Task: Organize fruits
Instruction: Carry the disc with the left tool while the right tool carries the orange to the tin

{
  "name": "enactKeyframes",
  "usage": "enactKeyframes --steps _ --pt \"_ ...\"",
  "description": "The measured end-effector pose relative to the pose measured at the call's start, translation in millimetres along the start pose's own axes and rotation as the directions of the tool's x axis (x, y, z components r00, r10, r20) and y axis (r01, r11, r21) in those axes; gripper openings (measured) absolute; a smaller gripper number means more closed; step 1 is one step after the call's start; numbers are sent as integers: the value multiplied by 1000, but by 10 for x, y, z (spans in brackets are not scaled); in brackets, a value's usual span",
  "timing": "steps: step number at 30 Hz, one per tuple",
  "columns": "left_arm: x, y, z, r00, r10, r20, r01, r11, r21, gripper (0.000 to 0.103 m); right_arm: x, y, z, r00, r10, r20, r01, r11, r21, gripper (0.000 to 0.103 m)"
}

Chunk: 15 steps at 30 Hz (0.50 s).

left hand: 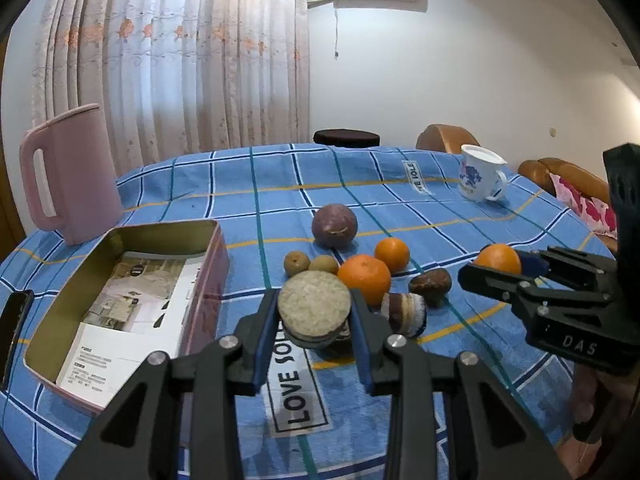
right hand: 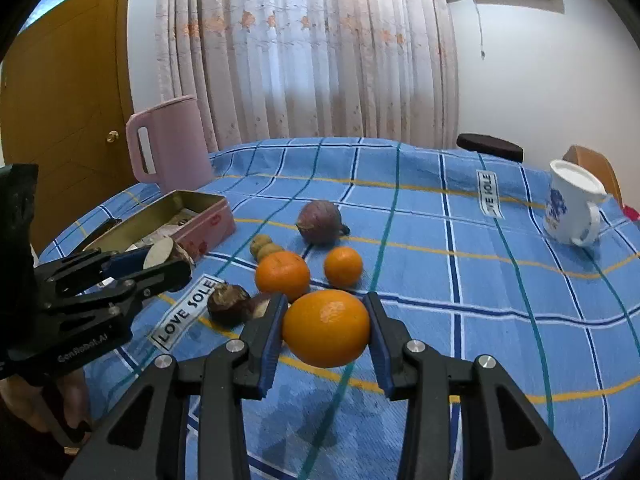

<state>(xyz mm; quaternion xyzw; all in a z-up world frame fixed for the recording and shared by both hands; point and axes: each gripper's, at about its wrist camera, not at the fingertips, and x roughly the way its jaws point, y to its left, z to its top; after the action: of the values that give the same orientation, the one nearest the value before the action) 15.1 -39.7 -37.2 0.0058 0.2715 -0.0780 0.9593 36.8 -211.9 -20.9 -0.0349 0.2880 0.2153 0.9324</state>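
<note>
My left gripper (left hand: 315, 305) is shut on a brown fruit piece with a pale, flat cut face (left hand: 314, 308), held just above the cloth. In the right wrist view that left gripper (right hand: 165, 259) sits at the left, near the tin. My right gripper (right hand: 325, 309) is shut on a large orange (right hand: 326, 328), slightly off the table; the left wrist view shows it at the right (left hand: 499, 264). On the cloth lie two oranges (left hand: 364, 278) (left hand: 393, 254), a purple round fruit (left hand: 334, 226), two small tan fruits (left hand: 297, 263) (left hand: 323, 265), a brown fruit (left hand: 431, 282) and a striped cut piece (left hand: 405, 314).
An open pink tin (left hand: 208, 280) with papers inside stands at the left. Behind it is a pink jug (left hand: 70, 172). A white mug with blue flowers (left hand: 480, 178) stands at the far right. A dark phone (left hand: 14, 328) lies at the table's left edge. Chairs stand beyond the table.
</note>
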Motion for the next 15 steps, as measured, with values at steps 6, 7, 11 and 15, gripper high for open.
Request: enactKeyframes --steps 6,7,11,15 --pt "-49 125 29 1000 16 11 -16 999 -29 35 56 148 132 1000 24 9 -24 999 -35 41" --pt "-61 161 41 1000 23 15 -22 999 -35 35 69 169 146 1000 28 11 -27 999 -38 41" --pt "-145 309 92 997 71 40 -70 997 -41 35 135 301 252 998 53 18 -52 997 -59 41" --pt "-228 555 165 991 117 61 -112 991 -76 35 190 446 394 996 85 29 -83 993 -83 41"
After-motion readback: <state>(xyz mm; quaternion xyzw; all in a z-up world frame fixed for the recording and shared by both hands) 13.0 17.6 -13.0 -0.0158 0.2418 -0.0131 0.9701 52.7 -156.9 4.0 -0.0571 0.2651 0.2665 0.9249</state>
